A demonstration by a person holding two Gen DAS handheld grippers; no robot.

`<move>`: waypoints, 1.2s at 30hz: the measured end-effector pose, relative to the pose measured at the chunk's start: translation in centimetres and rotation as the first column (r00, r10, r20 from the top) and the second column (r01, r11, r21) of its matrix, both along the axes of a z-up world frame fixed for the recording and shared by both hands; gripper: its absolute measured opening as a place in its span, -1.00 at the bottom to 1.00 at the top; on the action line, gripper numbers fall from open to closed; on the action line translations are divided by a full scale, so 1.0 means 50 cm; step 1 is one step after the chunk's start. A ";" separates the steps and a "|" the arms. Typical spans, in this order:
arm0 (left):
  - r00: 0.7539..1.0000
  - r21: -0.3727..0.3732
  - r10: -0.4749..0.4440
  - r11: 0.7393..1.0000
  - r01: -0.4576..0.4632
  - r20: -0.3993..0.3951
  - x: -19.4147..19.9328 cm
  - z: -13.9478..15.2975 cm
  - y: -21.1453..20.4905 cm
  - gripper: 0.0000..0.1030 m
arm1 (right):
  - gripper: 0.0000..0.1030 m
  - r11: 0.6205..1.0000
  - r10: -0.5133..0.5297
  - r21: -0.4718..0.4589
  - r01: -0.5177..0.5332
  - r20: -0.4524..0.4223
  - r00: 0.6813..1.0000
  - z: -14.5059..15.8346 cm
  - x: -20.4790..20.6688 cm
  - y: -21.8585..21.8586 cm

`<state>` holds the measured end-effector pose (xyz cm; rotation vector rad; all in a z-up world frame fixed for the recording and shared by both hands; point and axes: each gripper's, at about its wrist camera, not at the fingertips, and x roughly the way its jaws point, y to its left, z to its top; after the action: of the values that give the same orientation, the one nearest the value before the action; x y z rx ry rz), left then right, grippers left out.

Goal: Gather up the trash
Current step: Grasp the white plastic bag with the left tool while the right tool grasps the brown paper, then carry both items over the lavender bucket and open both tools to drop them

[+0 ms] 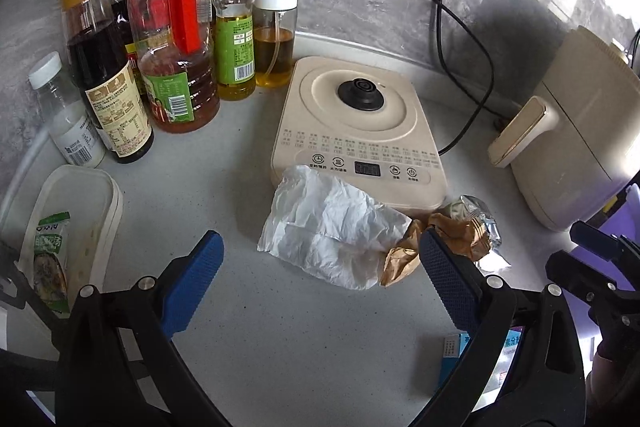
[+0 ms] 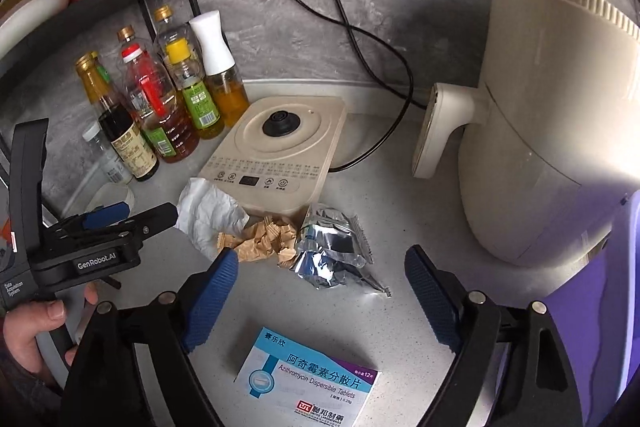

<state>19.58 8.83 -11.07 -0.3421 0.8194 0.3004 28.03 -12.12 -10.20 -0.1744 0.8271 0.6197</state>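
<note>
Left hand-held gripper point(image 1: 320, 283): blue-padded fingers spread wide, gripping nothing, poised above the surface point(image 1: 248, 307); its right fingertip lies over the edge of the brown paper.
Right hand-held gripper point(image 2: 320, 291): fingers spread wide, holding nothing, with the medicine box beneath the gap.
White crumpled paper point(image 1: 332, 227): lies on the surface, its far edge against the front of the kettle base point(image 1: 360, 131).
Brown crumpled paper point(image 2: 260, 241): between the white paper and the foil wrapper, touching both.
Foil wrapper point(image 2: 334, 247): silver, crumpled, just in front of the kettle base's near corner.
Medicine box point(image 2: 308, 383): blue-and-white carton printed "Azithromycin Dispersible Tablets", flat on the surface, nearest the right wrist camera.
Background left: condiment bottles point(image 1: 176, 39) grouped upright beside the kettle base; a white tray point(image 1: 76, 223) holding a green packet.
Background right: cream air fryer point(image 2: 552, 131), handle facing the kettle base.
</note>
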 end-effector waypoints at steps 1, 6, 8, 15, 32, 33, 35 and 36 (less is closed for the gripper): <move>1.000 0.000 0.002 1.000 -0.002 0.000 0.005 -0.003 0.003 0.88 | 0.52 1.000 0.007 -0.003 -0.007 -0.011 1.000 -0.004 0.003 0.006; 1.000 0.003 -0.006 1.000 0.006 -0.016 0.035 -0.023 0.018 0.88 | 0.28 0.997 0.059 -0.040 -0.061 -0.036 0.998 -0.026 0.019 0.045; 1.000 -0.006 -0.001 1.000 0.001 -0.023 0.045 -0.034 0.027 0.88 | 0.21 0.996 0.076 -0.047 -0.079 -0.054 0.996 -0.035 0.026 0.059; 0.998 -0.011 0.008 1.000 -0.009 -0.058 0.068 -0.070 0.049 0.88 | 0.07 0.987 0.119 -0.095 -0.127 -0.085 0.989 -0.074 0.043 0.102; 0.998 -0.066 0.005 0.998 -0.009 -0.065 0.057 -0.083 0.069 -0.73 | -0.73 0.979 0.115 -0.159 -0.130 -0.101 0.988 -0.103 0.088 0.123; 0.998 -0.060 0.005 0.998 -0.009 -0.058 0.051 -0.078 0.068 -0.77 | -0.74 0.979 0.114 -0.160 -0.128 -0.095 0.989 -0.099 0.085 0.121; 0.999 -0.054 0.001 0.999 -0.003 -0.039 0.039 -0.062 0.064 -0.84 | -0.74 0.980 0.110 -0.157 -0.122 -0.087 0.990 -0.091 0.078 0.116; 1.000 -0.050 -0.004 0.999 0.003 -0.025 0.033 -0.052 0.061 -0.85 | -0.74 0.981 0.107 -0.154 -0.119 -0.084 0.991 -0.086 0.073 0.112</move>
<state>21.21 11.87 -13.68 -0.3843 0.8531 0.2818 31.69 -6.50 -14.48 -0.3468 0.9443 0.6707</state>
